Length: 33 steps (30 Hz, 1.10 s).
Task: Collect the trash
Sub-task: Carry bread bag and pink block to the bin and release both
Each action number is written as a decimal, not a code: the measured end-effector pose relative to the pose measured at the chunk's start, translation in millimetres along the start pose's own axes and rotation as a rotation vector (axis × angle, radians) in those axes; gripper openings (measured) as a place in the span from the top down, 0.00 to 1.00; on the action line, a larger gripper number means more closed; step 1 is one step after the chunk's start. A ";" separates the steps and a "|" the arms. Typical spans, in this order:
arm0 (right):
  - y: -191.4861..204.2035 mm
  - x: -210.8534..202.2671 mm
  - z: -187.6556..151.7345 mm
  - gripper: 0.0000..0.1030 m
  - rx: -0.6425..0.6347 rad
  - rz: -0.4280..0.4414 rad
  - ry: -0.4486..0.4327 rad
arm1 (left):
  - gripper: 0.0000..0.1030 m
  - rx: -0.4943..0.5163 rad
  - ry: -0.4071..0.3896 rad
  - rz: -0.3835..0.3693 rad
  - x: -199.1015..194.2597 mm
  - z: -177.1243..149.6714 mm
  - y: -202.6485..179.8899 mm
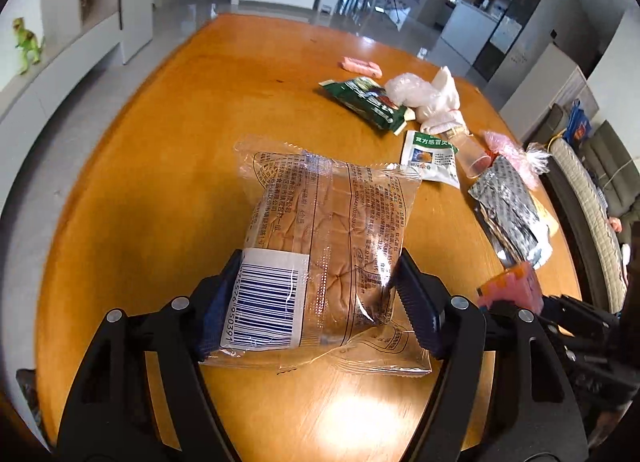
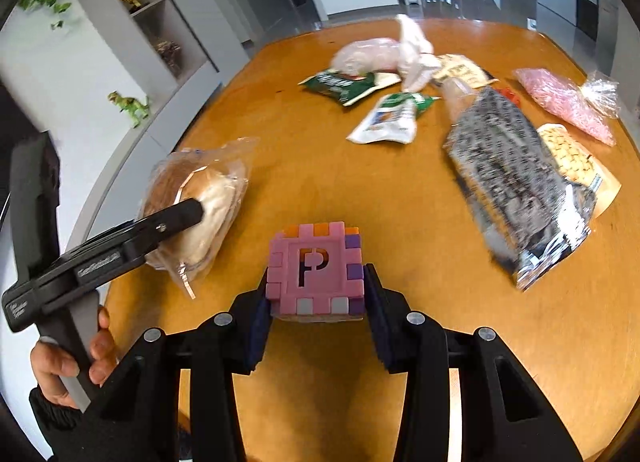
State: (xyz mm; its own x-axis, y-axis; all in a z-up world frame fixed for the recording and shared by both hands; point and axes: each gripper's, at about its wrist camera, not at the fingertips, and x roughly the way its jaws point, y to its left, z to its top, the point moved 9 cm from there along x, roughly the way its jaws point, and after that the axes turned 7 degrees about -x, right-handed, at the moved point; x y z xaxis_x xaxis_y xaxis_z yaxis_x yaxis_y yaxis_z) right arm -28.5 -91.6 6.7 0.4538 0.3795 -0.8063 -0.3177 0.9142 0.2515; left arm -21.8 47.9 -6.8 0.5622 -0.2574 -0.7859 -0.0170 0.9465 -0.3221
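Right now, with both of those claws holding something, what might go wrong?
1. The left gripper pinches the clear plastic-wrapped bread bun near one end, so the slippery wrapper could slide out, or the soft bun could get squashed.
2. The right gripper holds the pink foam letter cube only by its sides; it might pop free.
3. Both grippers sit close together over the round wooden table and could bump.

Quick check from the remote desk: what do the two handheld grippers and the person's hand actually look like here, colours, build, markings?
Both grippers are black plastic linkages with round silver pivot pins. The left gripper and right gripper carry dark blue ribbed pads on their fingers. The left unit shows a grey pistol handle and small illegible white lettering. The bare hand emerges from a black sleeve. No cables visible.
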 end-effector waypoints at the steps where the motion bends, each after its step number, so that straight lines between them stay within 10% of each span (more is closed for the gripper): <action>1: 11.6 3.3 7.2 0.57 -0.012 0.008 0.002 | 0.31 -0.007 -0.013 0.000 -9.6 -3.5 7.2; 16: 193.9 8.1 -54.2 0.57 -0.283 0.180 0.062 | 0.31 -0.154 -0.169 0.131 -134.9 -82.2 131.5; 33: 431.9 46.8 -169.7 0.57 -0.719 0.414 0.251 | 0.31 -0.584 -0.269 0.460 -255.5 -235.8 339.1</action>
State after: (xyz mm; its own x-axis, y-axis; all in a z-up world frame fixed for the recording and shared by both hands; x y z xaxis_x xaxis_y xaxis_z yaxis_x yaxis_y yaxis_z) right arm -285.8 296.9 -13.3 0.0152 0.5421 -0.8402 -0.9046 0.3655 0.2195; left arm -366.1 388.8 -39.7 0.5727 0.2615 -0.7770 -0.6860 0.6717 -0.2796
